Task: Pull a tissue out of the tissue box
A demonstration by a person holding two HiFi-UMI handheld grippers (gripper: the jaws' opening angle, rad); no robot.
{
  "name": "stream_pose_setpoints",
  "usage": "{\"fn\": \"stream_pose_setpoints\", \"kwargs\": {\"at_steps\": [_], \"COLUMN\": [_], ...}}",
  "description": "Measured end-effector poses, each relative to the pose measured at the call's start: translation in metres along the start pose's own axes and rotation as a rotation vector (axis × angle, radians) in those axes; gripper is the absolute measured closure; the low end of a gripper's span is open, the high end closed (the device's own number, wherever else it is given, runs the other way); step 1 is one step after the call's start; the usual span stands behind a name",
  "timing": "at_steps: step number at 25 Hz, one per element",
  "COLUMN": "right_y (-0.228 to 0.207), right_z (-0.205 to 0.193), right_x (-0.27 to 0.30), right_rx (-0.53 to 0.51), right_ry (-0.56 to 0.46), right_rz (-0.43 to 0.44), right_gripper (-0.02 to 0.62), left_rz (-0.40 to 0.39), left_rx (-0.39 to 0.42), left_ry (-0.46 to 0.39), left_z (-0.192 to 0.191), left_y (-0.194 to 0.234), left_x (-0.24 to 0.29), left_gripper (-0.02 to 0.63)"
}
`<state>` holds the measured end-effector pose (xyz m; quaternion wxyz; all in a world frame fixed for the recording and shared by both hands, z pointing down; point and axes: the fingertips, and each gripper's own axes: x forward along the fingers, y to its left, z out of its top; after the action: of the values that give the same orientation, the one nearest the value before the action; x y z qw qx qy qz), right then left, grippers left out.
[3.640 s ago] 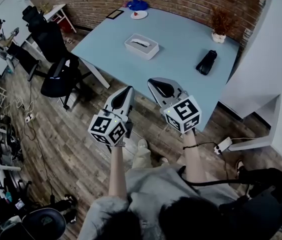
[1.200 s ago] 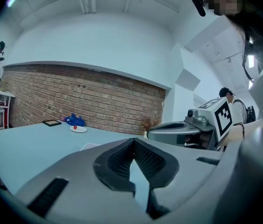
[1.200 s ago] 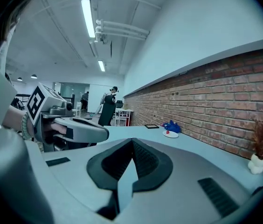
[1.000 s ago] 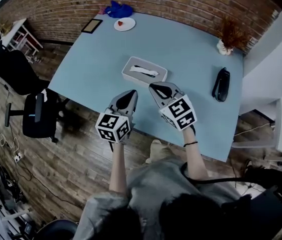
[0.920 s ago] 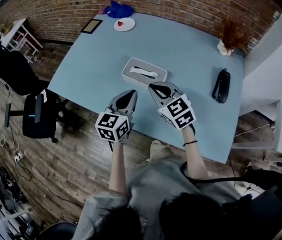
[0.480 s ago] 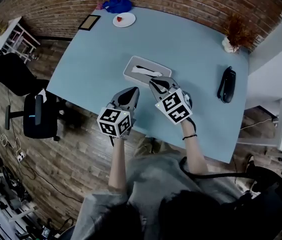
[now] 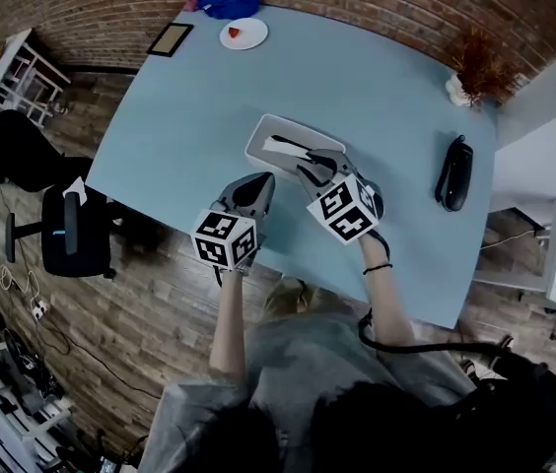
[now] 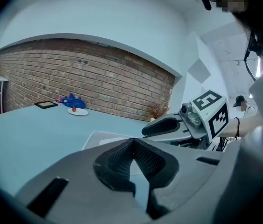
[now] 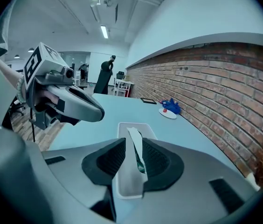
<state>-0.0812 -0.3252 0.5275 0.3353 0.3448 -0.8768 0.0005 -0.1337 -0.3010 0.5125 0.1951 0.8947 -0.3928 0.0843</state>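
Lining up for the pinch looks to be the step in hand. The right gripper [image 9: 132, 149] points down at the white rectangular tissue box [image 7: 261, 138], seemingly plastic, which sits near the middle of the pale blue table [image 7: 179, 106]. Its jaws have just been opening and stand apart. The white paper tissue [image 9: 134, 139] rising from the box's slot is framed between the two ribbed black pads. Neither pad presses on it, so nothing is gripped yet. The left gripper [image 8: 134, 146] hangs just beside the right one, over the table's near edge and short of the box, its jaws closed tip to tip on nothing.

To do this well, the right gripper probably ought to descend with the upright flap of tissue centred in the gap. It should close on the flap alone, above the rim, so that the pads catch paper and not the box's top. A low pinch on the standing fold should hold better than a nip at its thin tip, which could tear. The pull would best go straight up and away from the slot. The box looks light and may lift with the tissue, and the left gripper is well placed to press on the near rim and steady it.
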Motion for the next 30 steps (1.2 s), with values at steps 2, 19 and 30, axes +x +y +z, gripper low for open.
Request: {"fn": "stream_pose_setpoints", "kwargs": {"at_steps": [2,19,30], "right_y": [-0.004,-0.008,-0.011], "right_z": [-0.001,-0.009,-0.016], "right_x": [0.006,0.060,0.068], "right_rx": [-0.012,-0.123,-0.161], "right_ry": [0.013,0.110,0.148], "right_rz": [0.004,0.122,0.095], "right_gripper": [0.502,0.471,0.586], "left_rz": [-0.003,0.006,0.008], "left_rx": [-0.005,-0.050,-0.062], "left_ry": [0.005,0.046,0.058], "left_z": [0.000,-0.016,-0.024], "left_y": [0.004,0.027,0.026], "left_x": [0.004,0.022,0.021], "left_gripper": [0.603,0.603,0.603]}}
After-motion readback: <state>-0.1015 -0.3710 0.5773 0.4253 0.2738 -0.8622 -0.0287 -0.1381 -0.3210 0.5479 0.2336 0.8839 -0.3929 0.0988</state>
